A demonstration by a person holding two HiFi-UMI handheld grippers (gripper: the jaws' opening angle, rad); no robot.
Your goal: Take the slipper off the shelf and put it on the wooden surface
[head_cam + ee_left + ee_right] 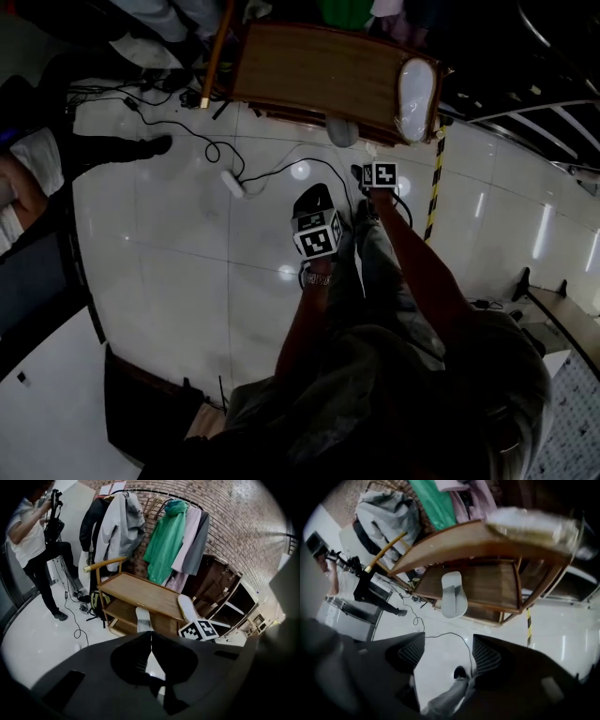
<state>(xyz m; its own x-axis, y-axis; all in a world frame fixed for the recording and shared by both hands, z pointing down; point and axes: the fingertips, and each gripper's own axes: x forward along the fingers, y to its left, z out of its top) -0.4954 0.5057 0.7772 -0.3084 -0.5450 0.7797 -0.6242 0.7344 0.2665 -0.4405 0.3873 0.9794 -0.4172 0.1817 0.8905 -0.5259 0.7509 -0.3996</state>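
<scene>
Jaws of right gripper (pixel 443 654) wide apart, empty; of left gripper (pixel 150 641) pressed together, empty. Slipper (pixel 417 97) flat at 3 o'clock end of wooden top (pixel 309 70), long axis 12-to-6. Second slipper (pixel 453 595) on lower shelf (pixel 492 585), overhanging toward 6.

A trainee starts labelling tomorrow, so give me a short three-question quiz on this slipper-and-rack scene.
1. True or false: the right gripper has its jaws closed on a slipper.
2. The white slipper in the middle of the right gripper view lies on: A) the top wooden surface B) the brown wooden rack's lower shelf C) the white tiled floor.
3. Fill in: the left gripper's jaws are ____.
Key: 1 false; 2 B; 3 shut.
</scene>
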